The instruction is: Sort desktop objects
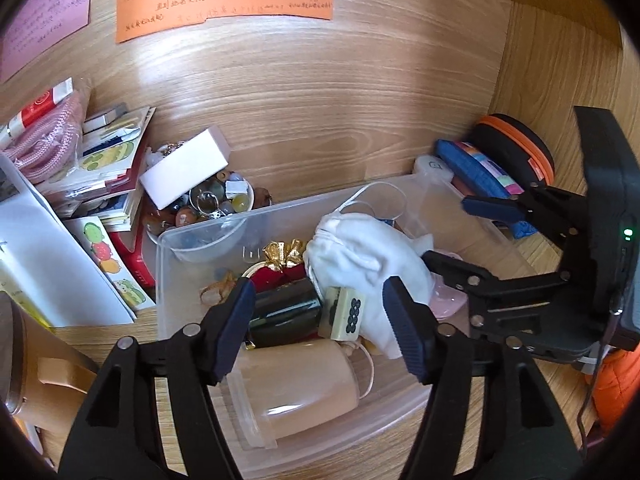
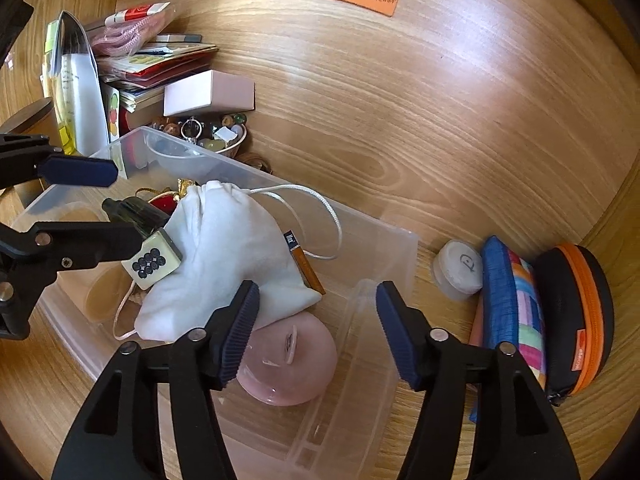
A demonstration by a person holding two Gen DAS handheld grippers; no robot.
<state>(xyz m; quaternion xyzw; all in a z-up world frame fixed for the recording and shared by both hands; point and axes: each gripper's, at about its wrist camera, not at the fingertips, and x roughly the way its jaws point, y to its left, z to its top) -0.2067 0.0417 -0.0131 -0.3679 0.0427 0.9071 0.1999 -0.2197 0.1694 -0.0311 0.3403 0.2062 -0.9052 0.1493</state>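
Both grippers, left (image 1: pixel 320 322) and right (image 2: pixel 318 330), hang wide open over the bin (image 1: pixel 160 280), gripping nothing. Tile (image 1: pixel 346 312) sits at 12 between my left pads, so I'd drop straight, avoiding the pouch (image 1: pixel 360 252).

Both views bright, warm daylight tone. Broad white glare on wood worktop (image 2: pixel 492 80) in right view, softer sheen on it in left view. Strong fisheye bending: wood grain curves, dark vignette at all corners. Centre sharp, handwriting on orange note (image 1: pixel 224 4) soft. Shadows weak and diffuse. Green LED (image 1: pixel 628 233) glows at right edge of left view.
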